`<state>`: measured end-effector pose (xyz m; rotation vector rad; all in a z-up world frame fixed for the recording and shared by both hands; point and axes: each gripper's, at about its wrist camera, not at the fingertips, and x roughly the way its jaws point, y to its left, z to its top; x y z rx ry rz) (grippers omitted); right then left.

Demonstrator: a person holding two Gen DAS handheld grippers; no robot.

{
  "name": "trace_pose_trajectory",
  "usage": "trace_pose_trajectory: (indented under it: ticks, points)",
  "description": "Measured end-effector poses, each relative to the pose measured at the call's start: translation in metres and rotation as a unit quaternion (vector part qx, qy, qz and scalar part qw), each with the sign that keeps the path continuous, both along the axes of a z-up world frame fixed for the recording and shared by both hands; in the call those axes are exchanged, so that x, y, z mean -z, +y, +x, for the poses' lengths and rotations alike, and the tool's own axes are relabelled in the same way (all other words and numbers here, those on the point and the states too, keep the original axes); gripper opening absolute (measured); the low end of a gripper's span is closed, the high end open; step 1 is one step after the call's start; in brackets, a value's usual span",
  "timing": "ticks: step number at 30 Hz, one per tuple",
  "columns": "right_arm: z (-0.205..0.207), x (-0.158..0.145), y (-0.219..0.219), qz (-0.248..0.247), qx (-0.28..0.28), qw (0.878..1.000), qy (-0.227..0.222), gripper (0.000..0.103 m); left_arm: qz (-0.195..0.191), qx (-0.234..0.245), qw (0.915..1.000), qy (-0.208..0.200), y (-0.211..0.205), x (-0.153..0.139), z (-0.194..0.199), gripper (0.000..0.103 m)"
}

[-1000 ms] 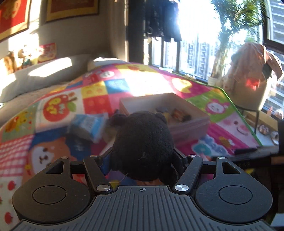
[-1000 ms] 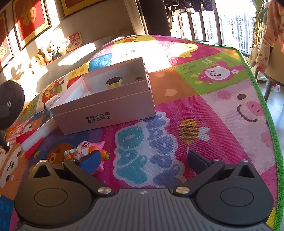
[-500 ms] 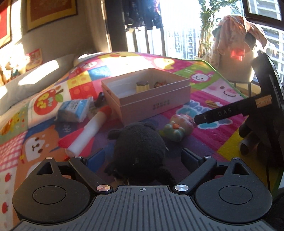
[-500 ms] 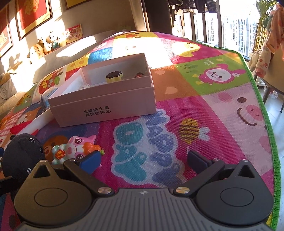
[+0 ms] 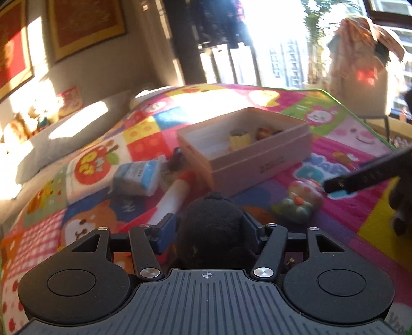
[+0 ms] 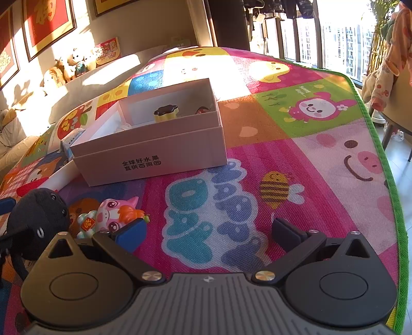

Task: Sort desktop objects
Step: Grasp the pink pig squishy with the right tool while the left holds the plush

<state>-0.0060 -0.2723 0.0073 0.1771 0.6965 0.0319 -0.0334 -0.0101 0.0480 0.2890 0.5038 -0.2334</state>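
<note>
The left gripper (image 5: 209,229) has just been closing its jaws, and its blue pads now press both sides of a round, fuzzy black plush toy (image 5: 211,221) with small shiny bead eyes, which sits low over the mat right in front of the gripper's body. The right gripper (image 6: 208,230) hovers with its jaws spread wide and nothing between them. Just ahead of its left finger lies a glossy pink pig figurine with an orange tuft and a green base (image 6: 113,214). Farther ahead of both grippers sits an open, pale pink cardboard box with dark printed characters on its side (image 6: 154,159), holding a small yellow flower-shaped pot with a black lid (image 6: 166,113). Ahead and to the left of the left gripper lie a white tube with red ends (image 5: 171,198) and a light blue tissue pack (image 5: 137,177), near the box. Everything rests on a woven play mat of bright cartoon squares with a green border (image 6: 296,154). Beyond it, sunlit tall windows (image 6: 334,33), red framed pictures (image 6: 49,23) on the wall and a row of small plush toys (image 6: 67,67) on a ledge.
</note>
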Motion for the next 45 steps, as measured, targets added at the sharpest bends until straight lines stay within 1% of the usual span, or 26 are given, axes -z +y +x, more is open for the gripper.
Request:
trace_pose_trajectory:
  ticks: [1, 3, 5, 7, 8, 11, 15, 19, 21, 23, 25, 28, 31, 34, 36, 39, 41, 43, 45]
  points:
    - [0.0, 0.0, 0.0, 0.0, 0.0, 1.0, 0.0, 0.103, -0.008, -0.019, 0.9998, -0.001, 0.009, -0.002, 0.006, 0.071]
    - [0.0, 0.0, 0.0, 0.0, 0.0, 1.0, 0.0, 0.103, -0.021, -0.053, 0.9983, -0.009, 0.025, -0.007, 0.013, 0.075]
    - [0.0, 0.0, 0.0, -0.001, 0.0, 1.0, 0.0, 0.103, -0.02, -0.084, 0.9961, -0.016, 0.038, -0.01, 0.021, 0.075]
    - [0.0, 0.0, 0.0, -0.001, 0.0, 1.0, 0.0, 0.103, -0.022, -0.111, 0.9935, -0.016, 0.051, -0.011, 0.027, 0.083]
    - [0.0, 0.0, 0.0, -0.002, 0.0, 1.0, 0.001, 0.103, -0.026, -0.122, 0.9922, -0.013, 0.057, -0.011, 0.029, 0.084]
    - [0.0, 0.0, 0.0, -0.003, -0.001, 1.0, 0.002, 0.103, -0.028, -0.139, 0.9899, -0.005, 0.07, -0.008, 0.031, 0.084]
    - [0.001, 0.0, 0.002, -0.009, -0.005, 1.0, 0.006, 0.103, -0.036, -0.163, 0.9859, -0.001, 0.083, -0.007, 0.029, 0.091]
    - [0.006, -0.001, 0.011, -0.048, -0.025, 0.998, 0.026, 0.103, -0.057, -0.191, 0.9799, 0.004, 0.099, -0.011, 0.025, 0.095]
    - [0.006, -0.005, 0.013, -0.052, -0.041, 0.997, 0.035, 0.103, -0.064, -0.198, 0.9781, 0.004, 0.105, -0.013, 0.019, 0.096]
    - [-0.001, -0.014, 0.013, -0.024, -0.057, 0.998, 0.012, 0.103, -0.073, -0.192, 0.9786, 0.005, 0.106, -0.016, 0.011, 0.096]
    - [-0.008, -0.023, 0.02, -0.012, -0.089, 0.996, -0.007, 0.103, -0.085, -0.173, 0.9812, 0.007, 0.104, -0.018, 0.006, 0.097]
    - [-0.011, -0.029, 0.039, -0.024, -0.124, 0.992, -0.025, 0.103, -0.097, -0.124, 0.9875, 0.011, 0.088, -0.02, -0.001, 0.097]
    - [-0.007, -0.026, 0.054, -0.052, -0.131, 0.99, -0.027, 0.103, -0.082, -0.077, 0.9936, 0.01, 0.064, -0.016, -0.004, 0.097]
    - [-0.007, -0.024, 0.057, -0.061, -0.123, 0.99, -0.023, 0.103, -0.056, -0.05, 0.9971, 0.017, 0.041, -0.006, -0.002, 0.098]
    - [-0.01, -0.023, 0.052, -0.059, -0.117, 0.991, -0.021, 0.103, -0.04, -0.041, 0.9981, 0.021, 0.029, 0.002, 0.002, 0.097]
    - [-0.014, -0.022, 0.044, -0.054, -0.101, 0.993, -0.015, 0.103, -0.025, -0.051, 0.9981, 0.024, 0.019, 0.013, 0.015, 0.097]
    - [-0.018, -0.02, 0.038, -0.053, -0.091, 0.994, -0.01, 0.103, -0.023, -0.059, 0.9976, 0.03, 0.018, 0.018, 0.022, 0.092]
    - [-0.022, -0.019, 0.035, -0.054, -0.084, 0.995, -0.008, 0.103, -0.021, -0.061, 0.9972, 0.036, 0.017, 0.021, 0.028, 0.079]
    - [-0.026, -0.019, 0.032, -0.053, -0.082, 0.995, -0.008, 0.103, -0.023, -0.06, 0.9972, 0.039, 0.017, 0.023, 0.03, 0.075]
